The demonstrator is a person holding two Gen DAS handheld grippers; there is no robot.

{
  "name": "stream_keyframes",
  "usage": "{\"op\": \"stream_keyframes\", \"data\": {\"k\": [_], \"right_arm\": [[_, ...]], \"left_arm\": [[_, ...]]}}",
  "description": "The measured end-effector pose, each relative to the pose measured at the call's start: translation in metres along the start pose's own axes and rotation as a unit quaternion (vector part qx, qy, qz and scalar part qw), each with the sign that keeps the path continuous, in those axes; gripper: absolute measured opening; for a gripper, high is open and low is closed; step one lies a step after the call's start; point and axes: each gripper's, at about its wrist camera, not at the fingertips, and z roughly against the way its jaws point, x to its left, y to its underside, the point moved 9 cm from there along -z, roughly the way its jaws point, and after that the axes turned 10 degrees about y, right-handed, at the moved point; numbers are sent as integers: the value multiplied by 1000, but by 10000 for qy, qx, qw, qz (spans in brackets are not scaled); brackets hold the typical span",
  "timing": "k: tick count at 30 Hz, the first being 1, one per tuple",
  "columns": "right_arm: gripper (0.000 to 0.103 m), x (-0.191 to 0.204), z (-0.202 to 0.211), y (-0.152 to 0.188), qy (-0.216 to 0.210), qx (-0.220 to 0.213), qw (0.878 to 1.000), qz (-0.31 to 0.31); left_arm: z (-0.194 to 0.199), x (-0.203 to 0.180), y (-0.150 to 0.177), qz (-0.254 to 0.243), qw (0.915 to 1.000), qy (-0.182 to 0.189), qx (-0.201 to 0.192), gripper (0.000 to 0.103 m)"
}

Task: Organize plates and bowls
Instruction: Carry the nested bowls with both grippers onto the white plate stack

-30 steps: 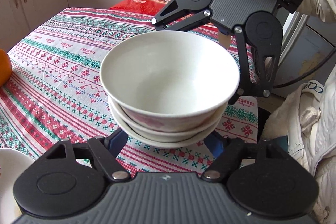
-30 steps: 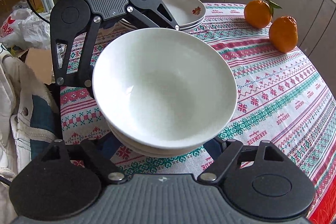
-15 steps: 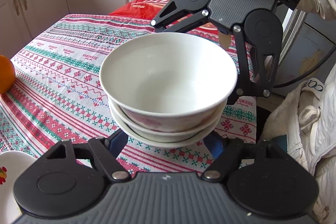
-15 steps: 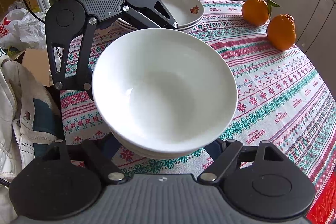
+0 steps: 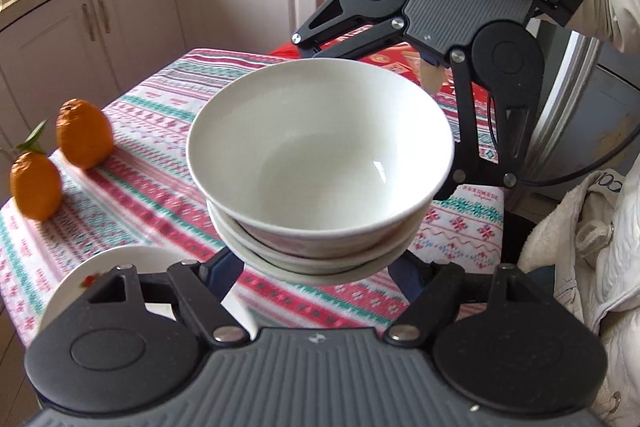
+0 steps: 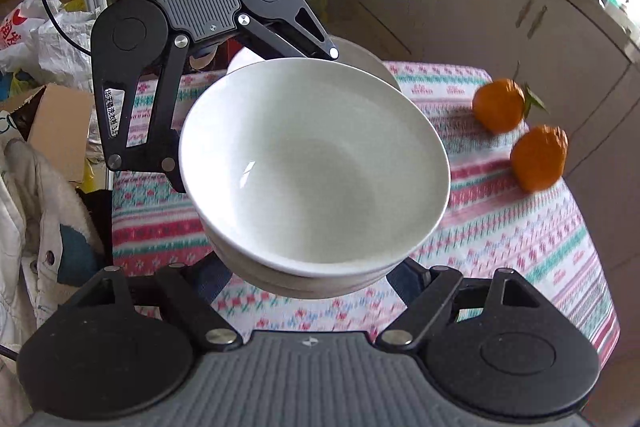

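Bowls (image 5: 320, 163) are stacked, three nested, and are held above the table (image 5: 152, 195), between two opposed grippers. The left gripper (image 5: 316, 269) is set under the near side of the stack, jaws spread around its base. The right gripper (image 6: 308, 277) is set likewise from the opposite side, jaws spread around the base. A plate stack (image 6: 360, 57) is seen beyond the bowls. Two oranges (image 6: 520, 131) are placed near the table edge.
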Motion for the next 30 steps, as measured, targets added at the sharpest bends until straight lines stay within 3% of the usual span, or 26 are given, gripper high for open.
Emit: {"op": "stream_keyframes", "data": {"k": [9, 16, 30], "right_arm": [[86, -4, -38, -60, -133, -213, 9988, 417], [86, -5, -75, -90, -306, -262, 9978, 531], [86, -6, -109, -98, -578, -194, 9974, 373]], "left_arm": [[40, 38, 28, 279, 9981, -557, -23, 78], [54, 71, 56, 577, 9954, -768, 12, 78], [55, 88, 76, 820, 9937, -767, 68, 78]]}}
